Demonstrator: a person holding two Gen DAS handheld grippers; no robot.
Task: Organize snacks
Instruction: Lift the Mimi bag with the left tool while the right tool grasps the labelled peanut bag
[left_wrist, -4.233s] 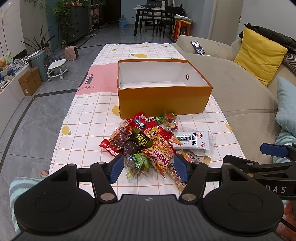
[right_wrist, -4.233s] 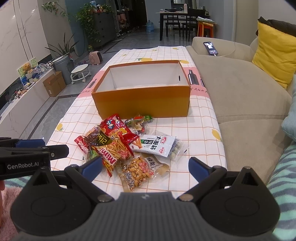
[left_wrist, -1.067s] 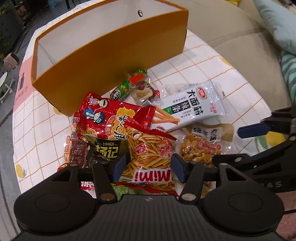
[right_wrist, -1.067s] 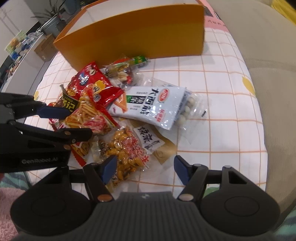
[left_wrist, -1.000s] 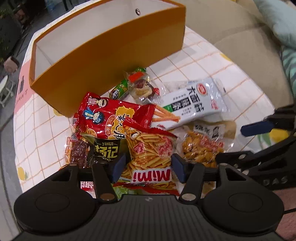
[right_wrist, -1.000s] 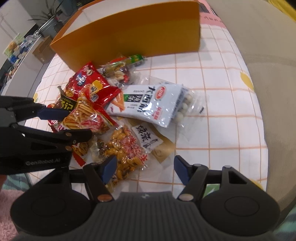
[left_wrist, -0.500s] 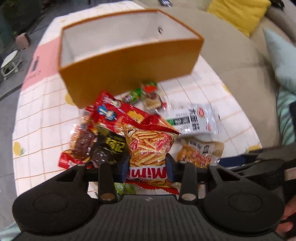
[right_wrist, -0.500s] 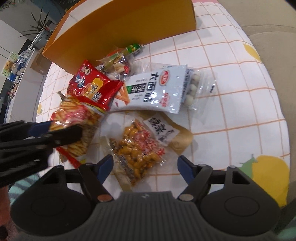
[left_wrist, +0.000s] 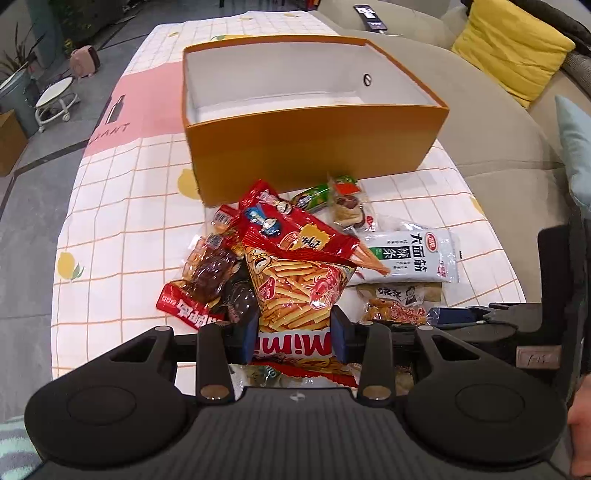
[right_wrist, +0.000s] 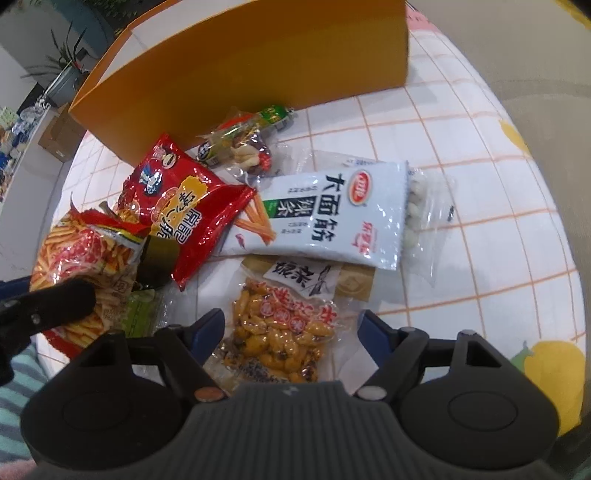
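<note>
My left gripper (left_wrist: 294, 332) is shut on the lower end of the orange Mimi stick-snack bag (left_wrist: 295, 288), which is lifted a little off the snack pile. It also shows at the left of the right wrist view, as the left gripper (right_wrist: 48, 306) with the Mimi bag (right_wrist: 81, 251). My right gripper (right_wrist: 291, 332) points down over the clear packet of yellow peanuts (right_wrist: 284, 328). Its jaws are closing with the packet between them, and the pads stand clear of it. Behind the pile stands the empty orange box (left_wrist: 314, 147).
On the checked tablecloth (left_wrist: 122, 206) lie a red bag (left_wrist: 291, 229), a white pack (left_wrist: 413, 254), dark meat packets (left_wrist: 210, 273) and a small green one (left_wrist: 314, 195). A beige sofa (left_wrist: 498, 140) with a yellow cushion (left_wrist: 509, 48) runs along the right.
My left gripper has shut on the Mimi bag, raised it slightly and rolled. My right gripper has moved forward and down over the peanut packet.
</note>
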